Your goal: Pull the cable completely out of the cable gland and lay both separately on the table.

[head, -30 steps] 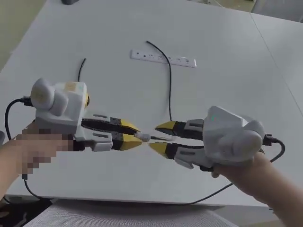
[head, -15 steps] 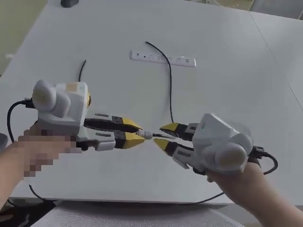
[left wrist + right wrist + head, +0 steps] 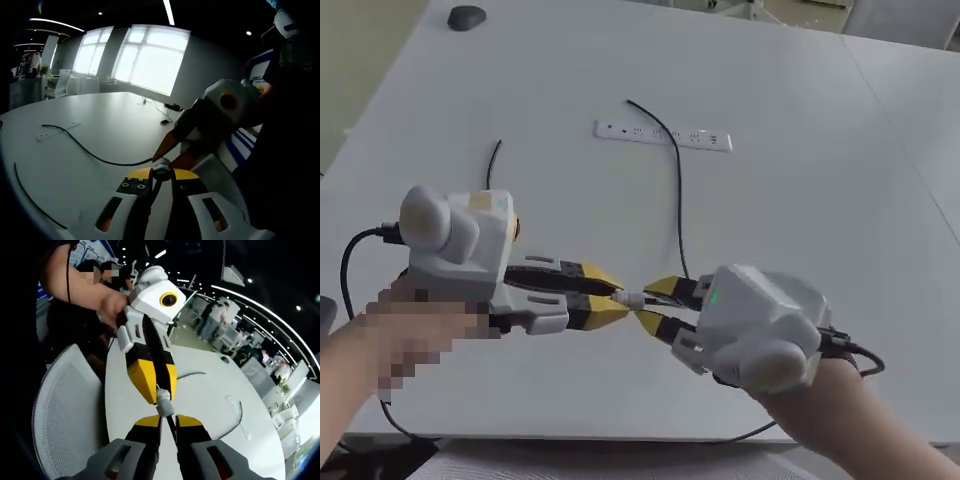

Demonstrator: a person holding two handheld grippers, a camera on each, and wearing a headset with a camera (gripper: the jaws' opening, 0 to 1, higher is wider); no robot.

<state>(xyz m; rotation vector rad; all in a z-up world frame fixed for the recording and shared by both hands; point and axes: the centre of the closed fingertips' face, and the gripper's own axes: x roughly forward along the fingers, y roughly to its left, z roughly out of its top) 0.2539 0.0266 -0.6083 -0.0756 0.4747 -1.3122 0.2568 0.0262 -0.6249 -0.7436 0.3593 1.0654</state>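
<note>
Power strip [image 3: 663,134], black cable [image 3: 678,190] on table [image 3: 800,150]

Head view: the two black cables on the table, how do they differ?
The long cable crosses the power strip; the short cable lies left of the strip, clear of it. The long cable runs into the gland gripped by the left gripper; the short cable's near end is hidden behind that gripper. Both are thin and black.

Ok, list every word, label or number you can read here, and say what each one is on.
None can be read.
The power strip carries small marks, too small to read.
The blue and white board in the left gripper view is blurred.
The poster in the right gripper view likewise.
</note>
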